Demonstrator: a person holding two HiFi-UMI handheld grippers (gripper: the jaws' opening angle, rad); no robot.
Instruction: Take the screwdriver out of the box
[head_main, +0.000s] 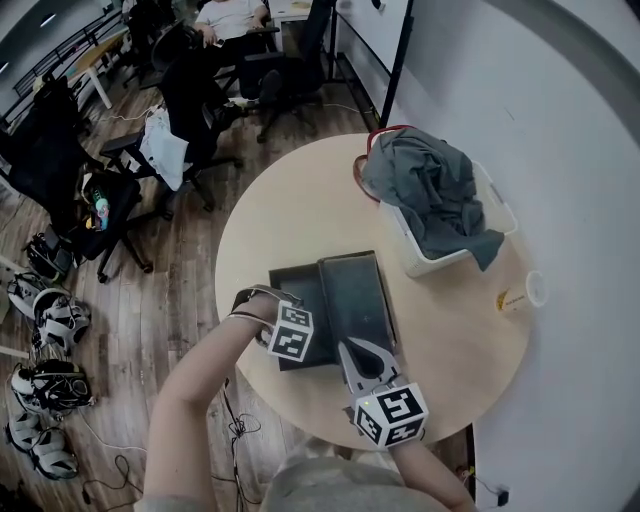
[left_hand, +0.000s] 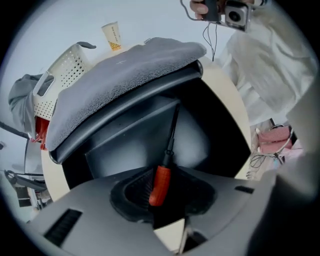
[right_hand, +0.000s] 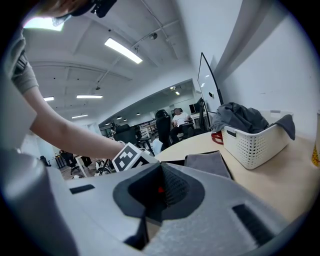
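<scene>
On the round table (head_main: 450, 340) lies a black box (head_main: 297, 285), open, its grey-lined lid (head_main: 355, 295) folded back to the right. My left gripper (head_main: 290, 335) points straight down into the box. In the left gripper view the screwdriver (left_hand: 159, 182) lies in the box (left_hand: 145, 132), its red handle pressed between the pads of the left gripper (left_hand: 160, 192) and its dark shaft running away toward the lid (left_hand: 125, 75). My right gripper (head_main: 352, 352) hovers at the box's near right corner, shut and empty; the right gripper (right_hand: 161, 192) faces across the table.
A white laundry basket (head_main: 450, 250) heaped with grey clothes stands at the table's back right, and a paper cup (head_main: 515, 298) is near the right edge. Office chairs (head_main: 190, 110) and bags crowd the floor to the left. A white wall runs along the right.
</scene>
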